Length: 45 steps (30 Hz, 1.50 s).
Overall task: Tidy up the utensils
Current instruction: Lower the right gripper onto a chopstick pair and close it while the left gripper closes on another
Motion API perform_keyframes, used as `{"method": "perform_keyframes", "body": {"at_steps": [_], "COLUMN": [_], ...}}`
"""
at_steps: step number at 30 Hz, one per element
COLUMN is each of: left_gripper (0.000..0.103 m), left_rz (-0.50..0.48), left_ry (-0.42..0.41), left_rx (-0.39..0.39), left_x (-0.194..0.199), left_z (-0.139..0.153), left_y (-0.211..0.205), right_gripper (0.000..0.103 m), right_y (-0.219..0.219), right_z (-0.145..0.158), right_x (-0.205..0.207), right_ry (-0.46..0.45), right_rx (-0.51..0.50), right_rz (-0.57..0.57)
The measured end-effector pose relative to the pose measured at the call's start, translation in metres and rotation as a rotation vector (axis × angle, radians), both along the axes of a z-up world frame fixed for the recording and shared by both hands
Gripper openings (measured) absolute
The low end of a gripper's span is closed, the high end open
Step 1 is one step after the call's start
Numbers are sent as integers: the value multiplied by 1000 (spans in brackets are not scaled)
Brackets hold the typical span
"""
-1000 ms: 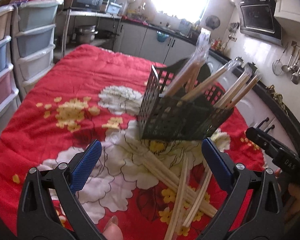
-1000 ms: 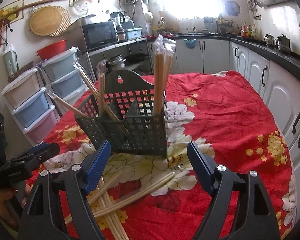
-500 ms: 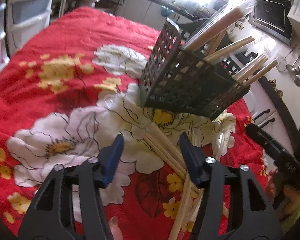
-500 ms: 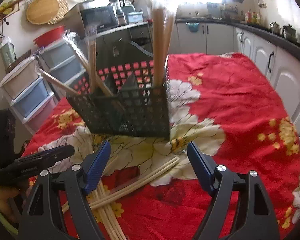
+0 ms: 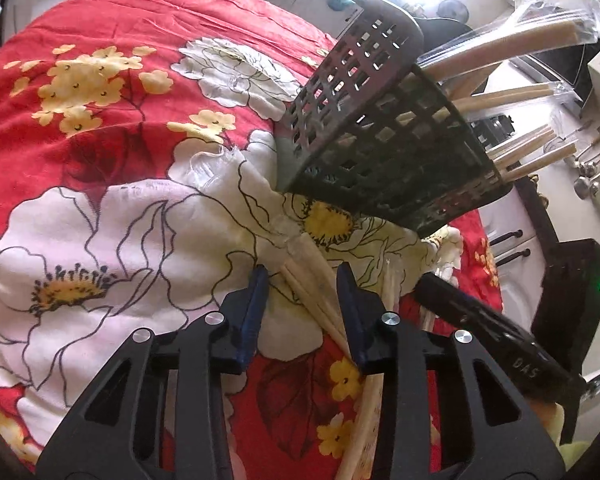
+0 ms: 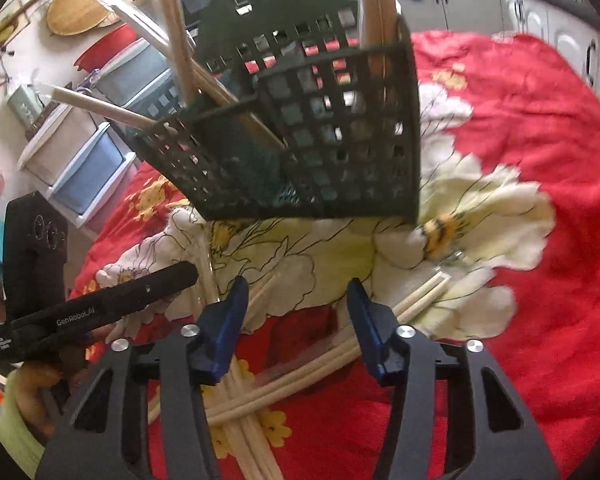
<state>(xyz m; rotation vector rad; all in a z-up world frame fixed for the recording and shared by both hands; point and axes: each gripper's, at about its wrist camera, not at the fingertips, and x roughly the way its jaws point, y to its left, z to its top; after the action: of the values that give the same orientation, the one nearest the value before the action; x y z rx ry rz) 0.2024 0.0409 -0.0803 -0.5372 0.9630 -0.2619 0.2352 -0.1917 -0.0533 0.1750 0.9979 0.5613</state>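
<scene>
Pale wrapped chopsticks [image 5: 320, 300] lay crossed on the red floral surface [image 5: 120, 80], just near of a black mesh caddy [image 5: 380, 140] holding more. Left tool [image 5: 300, 300] angled down, jaws just narrowing around one pair, not yet clamped. Right tool [image 6: 296, 312] tilted down likewise, closing, still open above the pile.

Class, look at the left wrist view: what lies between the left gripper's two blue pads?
In the left wrist view, a wrapped pair of chopsticks lies on the floral cloth between the closing left gripper's pads; neither visibly presses it.
</scene>
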Motion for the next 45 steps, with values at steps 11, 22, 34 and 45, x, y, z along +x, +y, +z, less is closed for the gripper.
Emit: {"method": "perform_keyframes", "body": {"at_steps": [11, 22, 34, 45], "left_gripper": [9, 7, 7, 5], "left_rz": [14, 68, 152, 211], "left_ry": [13, 14, -83, -212], "left_rx": [-59, -138, -61, -12], "left_x": [3, -10, -28, -49], "left_z": [-8, -10, 20, 65], "left_y": [15, 45, 64, 77], "right_gripper": [44, 26, 6, 5], "right_y": [15, 33, 21, 38], "right_z": [-8, -10, 6, 57], "right_x": [8, 10, 2, -23], "right_ry": [61, 47, 48, -53], "right_rx": [21, -54, 88, 187], "right_rz": [13, 5, -2, 79]}}
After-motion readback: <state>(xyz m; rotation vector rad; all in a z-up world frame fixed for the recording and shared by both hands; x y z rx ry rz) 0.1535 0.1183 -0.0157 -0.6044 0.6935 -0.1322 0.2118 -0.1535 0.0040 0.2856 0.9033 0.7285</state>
